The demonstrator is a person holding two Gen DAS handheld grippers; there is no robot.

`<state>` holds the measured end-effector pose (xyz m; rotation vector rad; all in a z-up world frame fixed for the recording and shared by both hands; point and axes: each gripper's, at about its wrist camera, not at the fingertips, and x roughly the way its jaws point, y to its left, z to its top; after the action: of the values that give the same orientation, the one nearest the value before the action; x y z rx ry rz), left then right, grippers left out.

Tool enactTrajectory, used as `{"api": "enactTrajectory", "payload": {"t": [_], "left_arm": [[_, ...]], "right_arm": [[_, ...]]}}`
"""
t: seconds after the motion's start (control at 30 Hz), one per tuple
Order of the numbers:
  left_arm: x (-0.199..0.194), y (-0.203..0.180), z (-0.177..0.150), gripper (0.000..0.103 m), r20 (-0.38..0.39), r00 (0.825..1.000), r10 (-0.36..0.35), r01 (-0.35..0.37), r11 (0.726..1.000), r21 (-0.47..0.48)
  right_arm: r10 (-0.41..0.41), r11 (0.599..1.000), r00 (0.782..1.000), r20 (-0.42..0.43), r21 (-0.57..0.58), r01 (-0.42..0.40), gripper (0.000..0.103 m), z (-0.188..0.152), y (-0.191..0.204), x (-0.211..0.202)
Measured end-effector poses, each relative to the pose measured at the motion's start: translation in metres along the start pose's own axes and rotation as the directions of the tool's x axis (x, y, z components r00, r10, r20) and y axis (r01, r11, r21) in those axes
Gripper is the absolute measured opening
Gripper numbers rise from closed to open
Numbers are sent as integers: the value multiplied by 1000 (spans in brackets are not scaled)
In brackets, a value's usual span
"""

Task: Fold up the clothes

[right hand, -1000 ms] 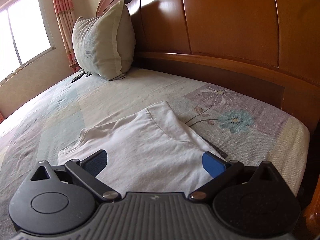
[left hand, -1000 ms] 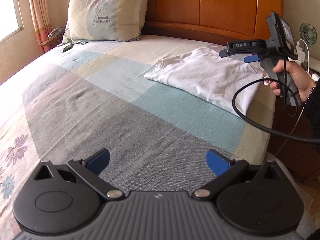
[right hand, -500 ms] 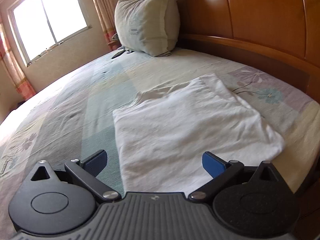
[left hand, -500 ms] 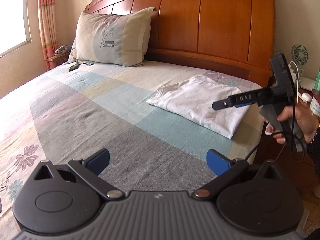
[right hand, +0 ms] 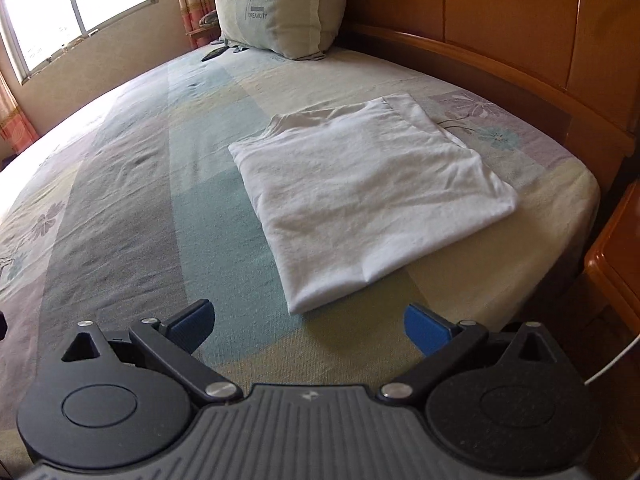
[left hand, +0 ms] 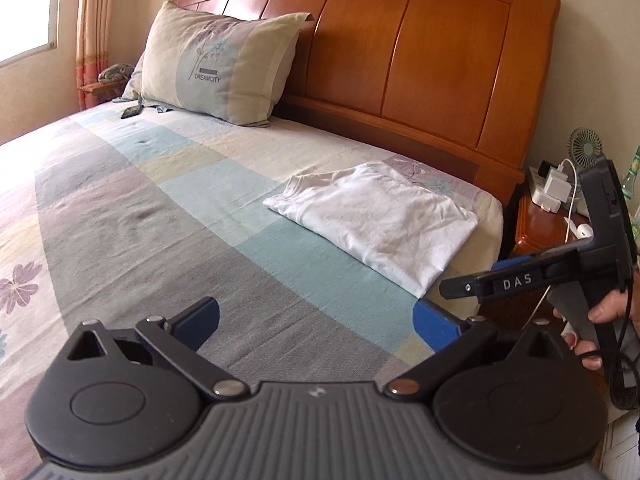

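Observation:
A white T-shirt point(left hand: 376, 220) lies folded into a flat rectangle on the bed's right side near the headboard; it also shows in the right wrist view point(right hand: 368, 196). My left gripper point(left hand: 316, 322) is open and empty, held above the bed well short of the shirt. My right gripper point(right hand: 308, 326) is open and empty, just short of the shirt's near corner. In the left wrist view the right gripper point(left hand: 472, 282) is seen from the side at the bed's right edge, held by a hand.
The patchwork bedsheet point(left hand: 160, 216) covers the bed. A pillow point(left hand: 216, 68) leans on the wooden headboard point(left hand: 420, 60). A nightstand point(left hand: 548, 220) with a charger and small fan stands at the right. A window point(right hand: 72, 0) is at the far left.
Both grippers have pulled back from the folded shirt toward the foot of the bed and risen. The right gripper was over the shirt and is now off its near corner.

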<state>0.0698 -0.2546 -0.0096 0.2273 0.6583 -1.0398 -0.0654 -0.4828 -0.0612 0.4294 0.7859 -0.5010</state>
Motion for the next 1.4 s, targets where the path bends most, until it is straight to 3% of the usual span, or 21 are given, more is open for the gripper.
{"api": "enactTrajectory", "payload": {"t": [0.07,0.33,0.6,0.9,1.4], "left_arm": [[5,-5,4,102,-8,1000,-28,28,1000,-6],[2,-39,20,102,11,1000,-3,2,994,112],[-18,-48,37,102,79,997,20,-26,997,79],[-11,-74,27,102,-46,999,11,-4,991,135],[-9,-82,14,102,-115,990,78,-63,989,134]], "right_arm": [[-13,1000,1000,-21,5,14,103,-4,3,-11],[-73,997,997,-5,-25,73,103,-17,20,-54],[-86,996,996,30,-29,87,103,-23,28,-84],[-103,994,993,49,-17,104,103,-42,34,-117],[-125,992,990,66,-10,126,103,-52,27,-131]]}}
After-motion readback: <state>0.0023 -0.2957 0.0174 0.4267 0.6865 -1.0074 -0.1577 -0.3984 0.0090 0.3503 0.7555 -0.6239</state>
